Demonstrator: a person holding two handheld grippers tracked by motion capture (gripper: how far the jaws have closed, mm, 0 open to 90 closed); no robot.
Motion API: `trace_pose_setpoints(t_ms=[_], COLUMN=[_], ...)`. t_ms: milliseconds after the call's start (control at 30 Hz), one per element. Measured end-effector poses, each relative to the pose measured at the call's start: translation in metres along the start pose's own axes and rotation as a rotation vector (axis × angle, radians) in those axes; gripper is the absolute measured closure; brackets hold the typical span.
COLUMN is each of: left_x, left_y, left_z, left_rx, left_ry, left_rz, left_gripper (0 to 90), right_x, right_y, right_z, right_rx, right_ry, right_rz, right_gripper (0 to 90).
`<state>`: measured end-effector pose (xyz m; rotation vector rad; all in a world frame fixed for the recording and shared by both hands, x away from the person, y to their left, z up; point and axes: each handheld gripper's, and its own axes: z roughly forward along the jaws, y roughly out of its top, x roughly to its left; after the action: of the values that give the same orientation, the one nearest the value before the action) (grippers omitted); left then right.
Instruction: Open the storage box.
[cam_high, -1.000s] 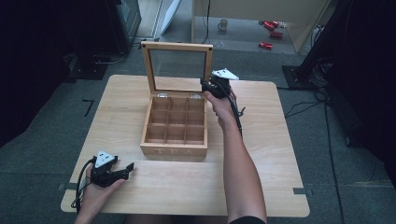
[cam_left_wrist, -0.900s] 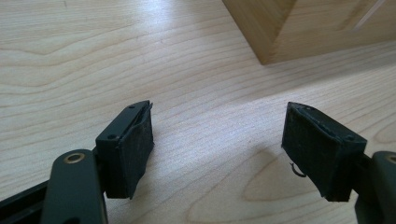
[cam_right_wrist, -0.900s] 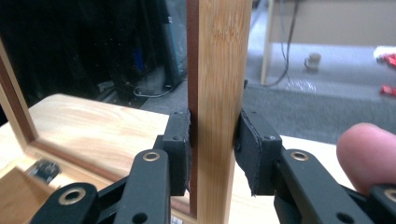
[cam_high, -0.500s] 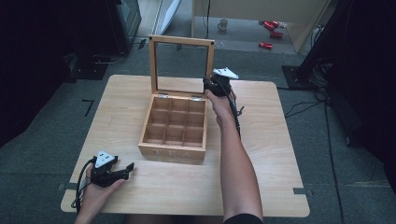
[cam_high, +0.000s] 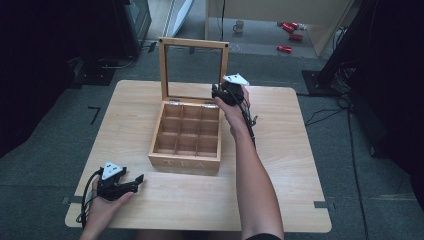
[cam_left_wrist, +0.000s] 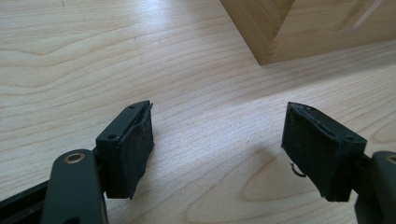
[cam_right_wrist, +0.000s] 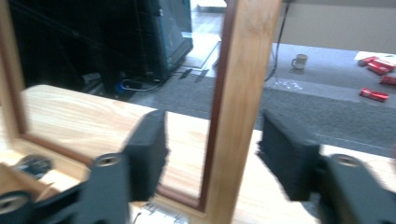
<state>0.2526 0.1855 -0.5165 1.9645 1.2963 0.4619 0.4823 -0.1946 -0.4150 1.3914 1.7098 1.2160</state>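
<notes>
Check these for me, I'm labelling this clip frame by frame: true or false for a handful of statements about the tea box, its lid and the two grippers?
1. The tea box has its lid standing upright. True.
2. The right gripper is clamped on the lid frame. False: its jaws have just been opening; the frame stands between them, pads apart from it.
3. The left gripper holds a tea bag. False: it is open over bare table.
4. The compartments look empty. True.

High view looks down; both gripper views close; all share tea box (cam_high: 186, 135).
</notes>
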Motion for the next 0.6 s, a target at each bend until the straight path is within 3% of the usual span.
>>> trace_pose_setpoints(t_ms=[267, 367, 600], left_x=[0.0, -0.001, -0.003], left_y=[0.0, 0.0, 0.0], left_z=[0.0, 0.0, 0.001], left_rx=[0.001, 0.002, 0.007], left_ry=[0.003, 0.009, 0.022], left_rz=[0.004, 0.009, 0.022], left_gripper=[25.3, 25.4, 25.3], right_x=[0.003, -0.002, -0.009], right_y=[-0.003, -0.005, -0.022], right_z=[-0.034, -0.047, -0.08], right_rx=[0.02, 0.024, 0.045], right_ry=[0.012, 0.031, 0.038], right_rz=[-0.024, 0.004, 0.011], right_gripper=[21.3, 15.7, 13.4])
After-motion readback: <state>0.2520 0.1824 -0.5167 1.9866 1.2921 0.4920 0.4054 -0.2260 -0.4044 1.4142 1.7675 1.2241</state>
